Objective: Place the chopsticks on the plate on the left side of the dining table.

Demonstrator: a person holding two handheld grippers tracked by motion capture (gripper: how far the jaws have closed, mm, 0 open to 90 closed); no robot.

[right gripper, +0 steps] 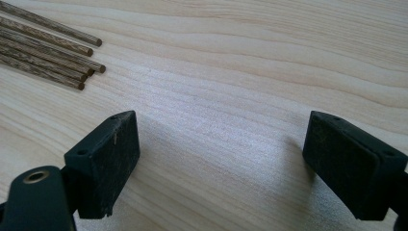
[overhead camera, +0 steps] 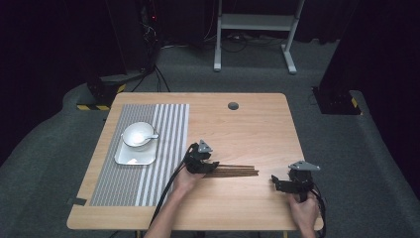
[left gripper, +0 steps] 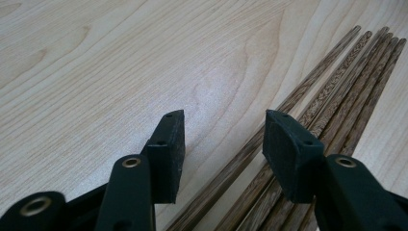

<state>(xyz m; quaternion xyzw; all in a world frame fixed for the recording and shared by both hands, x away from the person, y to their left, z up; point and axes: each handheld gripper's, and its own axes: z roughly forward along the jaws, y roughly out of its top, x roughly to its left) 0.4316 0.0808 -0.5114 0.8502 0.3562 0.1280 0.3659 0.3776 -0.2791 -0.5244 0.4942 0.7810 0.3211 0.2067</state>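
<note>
1. Pale wooden table, light grain running across it, with a small dark round grommet near the far edge.
2. Set on grey carpet in a dark room; white metal stand legs beyond the table, black equipment with yellow-black hazard strips at far left, another black base at far right.
3. On the table's left part, a grey placemat with white stripes; on it a white squarish plate carrying a white bowl with a spoon lying across the rim.
4. Near the middle of the table, towards the near edge: a bundle of dark wooden chopsticks, lying flat and side by side, pointing left to right; well apart from the placemat.
5. Left gripper right at the left end of the chopsticks, held low over them; jaws partly open, with one stick running between them and the others under and beside the right-hand jaw; pads not pressing on anything visible.
6. Right gripper near the table's right front corner, well apart from the bundle; jaws spread wide over bare wood, nothing between them; chopstick tips seen at upper left of the right gripper view.
7. Between bundle and placemat, nothing but the left hand and its trailing cable.
</note>
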